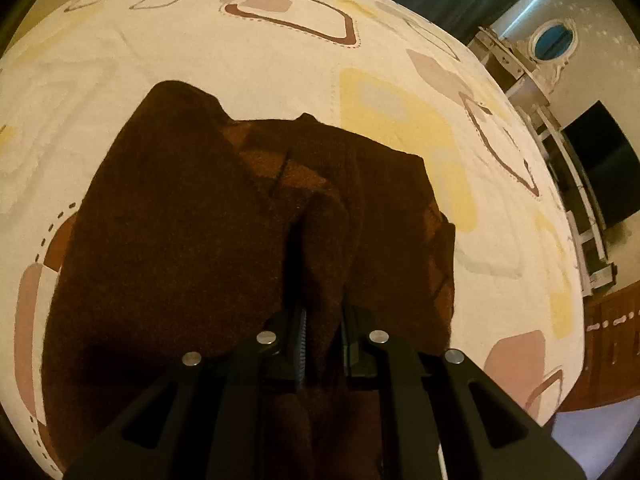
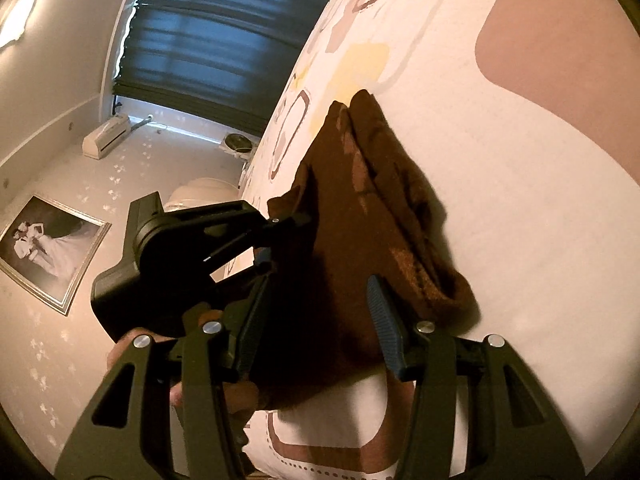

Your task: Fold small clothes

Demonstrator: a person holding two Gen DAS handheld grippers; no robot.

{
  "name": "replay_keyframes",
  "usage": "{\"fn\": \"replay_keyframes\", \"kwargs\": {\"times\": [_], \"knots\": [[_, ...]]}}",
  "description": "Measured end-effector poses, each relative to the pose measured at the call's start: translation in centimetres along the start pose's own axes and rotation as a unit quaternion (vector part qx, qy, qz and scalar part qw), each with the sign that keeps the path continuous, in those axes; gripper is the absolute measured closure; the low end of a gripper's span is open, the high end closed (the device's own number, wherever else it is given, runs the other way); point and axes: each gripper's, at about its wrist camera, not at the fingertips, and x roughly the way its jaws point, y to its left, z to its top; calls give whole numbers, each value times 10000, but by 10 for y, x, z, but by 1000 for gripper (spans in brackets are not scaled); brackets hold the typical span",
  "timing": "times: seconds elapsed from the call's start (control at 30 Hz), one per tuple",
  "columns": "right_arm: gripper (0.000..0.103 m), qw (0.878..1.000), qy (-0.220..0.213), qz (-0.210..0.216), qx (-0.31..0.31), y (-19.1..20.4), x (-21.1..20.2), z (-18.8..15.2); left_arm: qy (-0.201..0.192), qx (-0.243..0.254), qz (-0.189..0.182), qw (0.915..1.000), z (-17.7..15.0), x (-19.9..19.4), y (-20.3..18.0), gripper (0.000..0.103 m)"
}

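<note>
Brown knit garment (image 1: 208, 216), soft and limp, bunched near the bed's (image 1: 280, 64) edge; best gripped at hems. Left gripper (image 1: 320, 332) pinches a fold; right gripper (image 2: 320, 312) spread wide around cloth.

A garment (image 1: 208, 216) lies crumpled on a bed (image 1: 168, 60), one fold of it pinched between the fingers of the left gripper (image 1: 322, 320). The right gripper (image 2: 320, 312) straddles the near edge of the cloth, one finger on either side. The left gripper sits to its left, at the bed's edge. Behind the bed, a curtain (image 2: 216, 36) hangs beside a framed picture (image 2: 48, 248) on the wall.
</note>
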Motion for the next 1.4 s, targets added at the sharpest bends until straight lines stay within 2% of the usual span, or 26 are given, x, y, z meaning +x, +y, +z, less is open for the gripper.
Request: {"fn": "replay_keyframes", "kwargs": {"times": [0.23,0.33,0.37,0.43,0.5,0.6,0.63,0.7,0.8,0.93,1.03,1.13,1.2,1.3,1.4], "knots": [[53,9999,-103,1,135,-4,-8,-2,-118,192,268,9994,-6,2,-10,89],[53,9997,-184,-23,185,-6,-8,2,-133,139,265,9995,-7,0,-12,79],[53,9995,-220,-25,218,-7,-10,3,-139,125,228,9996,-7,-1,-14,76],[53,9993,-252,-26,264,-8,-11,5,-111,176,42,9998,-10,-7,-19,64],[53,9990,-329,-36,299,-8,-15,8,-85,277,-123,9995,-14,-16,-23,58],[53,9986,-429,-69,291,-9,-20,13,-138,286,-542,9980,-18,-40,-20,57],[53,9985,-450,-75,289,-9,-22,14,-185,256,-662,9973,-19,-49,-16,53],[53,9985,-470,-54,290,-8,-26,16,-335,187,-850,9956,-20,-68,-2,45],[52,9990,-382,16,234,-2,-25,20,-603,99,-871,9943,-21,-94,32,40],[44,9999,-37,134,61,12,-15,24,-860,-79,-501,9950,-27,-112,97,34],[43,9992,360,131,-139,24,1,29,-1141,-334,-213,9927,-36,-117,147,33],[43,9963,820,47,-237,31,23,34,-1261,-634,-35,9900,-49,-114,187,32],[43,9935,1125,-45,-177,33,45,43,-1207,-835,-48,9892,-57,-108,204,32],[43,9916,1235,-286,-262,37,68,56,-1099,-1100,-204,9876,-70,-98,223,32],[43,9895,1405,-289,-191,39,90,69,-1238,-947,-196,9876,-75,-102,220,32]]}}
